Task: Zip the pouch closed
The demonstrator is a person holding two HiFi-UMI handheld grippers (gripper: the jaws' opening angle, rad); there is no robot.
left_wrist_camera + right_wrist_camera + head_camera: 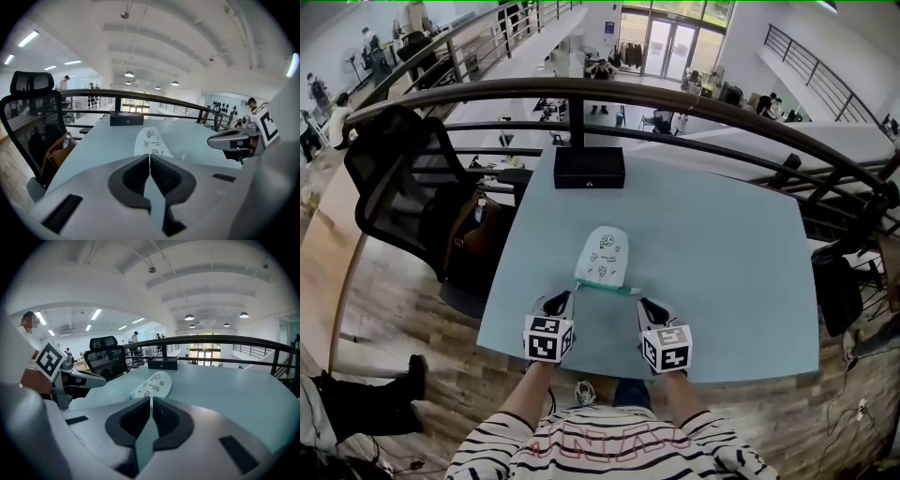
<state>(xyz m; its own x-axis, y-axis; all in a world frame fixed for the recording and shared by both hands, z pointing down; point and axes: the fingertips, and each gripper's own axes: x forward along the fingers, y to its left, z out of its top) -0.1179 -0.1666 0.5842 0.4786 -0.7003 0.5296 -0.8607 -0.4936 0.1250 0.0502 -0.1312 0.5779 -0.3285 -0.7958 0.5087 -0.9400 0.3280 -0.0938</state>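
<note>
No words legible anywhere, white pouch (604, 256) with small dark doodles and perhaps lettering too small to read, square code markers (547, 338) on left tongs (563, 298) and right tongs (648, 306)

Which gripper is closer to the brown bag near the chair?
Left. The left gripper is to the right of the brown bag; the right gripper lies farther right.

both forearms reaching forward, left gripper (560, 302) and right gripper (649, 307) angling down side by side, jaws closed, gripping nothing.
</note>
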